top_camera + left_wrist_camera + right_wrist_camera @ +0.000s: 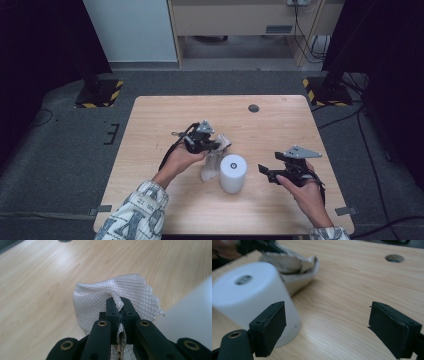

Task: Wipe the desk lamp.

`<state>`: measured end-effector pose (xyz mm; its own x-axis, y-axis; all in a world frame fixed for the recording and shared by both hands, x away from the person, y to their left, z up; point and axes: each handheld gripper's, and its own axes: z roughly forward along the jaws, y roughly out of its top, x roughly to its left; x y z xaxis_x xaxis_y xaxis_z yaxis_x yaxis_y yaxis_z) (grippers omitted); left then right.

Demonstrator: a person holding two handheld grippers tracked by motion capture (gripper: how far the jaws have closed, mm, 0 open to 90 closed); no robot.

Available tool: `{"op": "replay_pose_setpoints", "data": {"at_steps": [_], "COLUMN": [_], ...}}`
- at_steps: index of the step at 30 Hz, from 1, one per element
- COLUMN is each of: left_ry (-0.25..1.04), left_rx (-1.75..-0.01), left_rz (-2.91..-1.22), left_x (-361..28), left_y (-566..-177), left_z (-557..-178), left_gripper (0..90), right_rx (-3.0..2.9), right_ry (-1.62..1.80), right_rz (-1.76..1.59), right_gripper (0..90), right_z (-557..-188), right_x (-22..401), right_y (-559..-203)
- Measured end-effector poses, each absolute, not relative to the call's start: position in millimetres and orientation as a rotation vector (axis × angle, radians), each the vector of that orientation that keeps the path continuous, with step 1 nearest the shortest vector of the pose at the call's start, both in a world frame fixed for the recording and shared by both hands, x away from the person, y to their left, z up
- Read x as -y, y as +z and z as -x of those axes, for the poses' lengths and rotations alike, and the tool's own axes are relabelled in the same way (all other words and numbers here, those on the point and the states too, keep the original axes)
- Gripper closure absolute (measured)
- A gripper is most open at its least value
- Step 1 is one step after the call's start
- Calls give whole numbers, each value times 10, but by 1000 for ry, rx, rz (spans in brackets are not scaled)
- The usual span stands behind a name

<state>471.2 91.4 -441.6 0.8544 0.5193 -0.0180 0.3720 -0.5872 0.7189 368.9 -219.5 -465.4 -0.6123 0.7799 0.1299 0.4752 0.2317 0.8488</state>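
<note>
A white roll of paper towel (233,172) stands upright on the wooden table (280,130), a little in front of its middle. A quilted white sheet (212,162) hangs from my left gripper (217,145) down beside the roll. In the left gripper view the left gripper (118,303) is shut on a bunched fold of the sheet (100,295). My right gripper (262,172) is held just right of the roll, jaws wide open and empty. In the right gripper view the roll (249,297) stands behind the left jaw of the right gripper (332,327), with the sheet (297,270) beyond it.
A round cable hole (253,108) lies near the table's far edge, also seen as the hole (394,258) in the right gripper view. Black stands with yellow-striped bases (100,92) flank the table on the floor. Bare wood stretches around the roll.
</note>
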Motion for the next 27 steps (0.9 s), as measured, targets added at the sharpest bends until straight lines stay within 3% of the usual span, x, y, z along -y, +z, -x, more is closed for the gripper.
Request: {"op": "replay_pose_setpoints", "data": {"at_steps": [7, 14, 16, 18, 21, 27], "left_ry": [239, 212, 219, 219, 224, 264], "left_rx": [-565, -538, -582, -629, -656, -635], "left_rz": [-2339, -2356, -2354, -2348, -2328, -2260], "left_x": [-459, -130, -89, -74, -98, -226], "left_y": [-4237, -4274, -4325, -4383, -4394, -4193], "left_z": [-4952, -4940, -4979, -5023, -5025, -4949], "left_gripper": [863, 828, 764, 604, 452, 359], "right_rx": [-2210, -2170, -2161, -2156, -2144, -2140], "right_ry": [1157, 1114, 1113, 1104, 1108, 1118], "right_rz": [-1208, -1247, -1258, -1249, -1248, -1226], "right_gripper": [154, 154, 154, 151, 156, 247], "right_z": [-3793, -3823, -3822, -3817, -3818, -3859], "right_x": [2187, 2236, 2237, 2239, 2254, 2250], "right_y": [-4804, -4821, -4826, -4825, -4821, -4827]}}
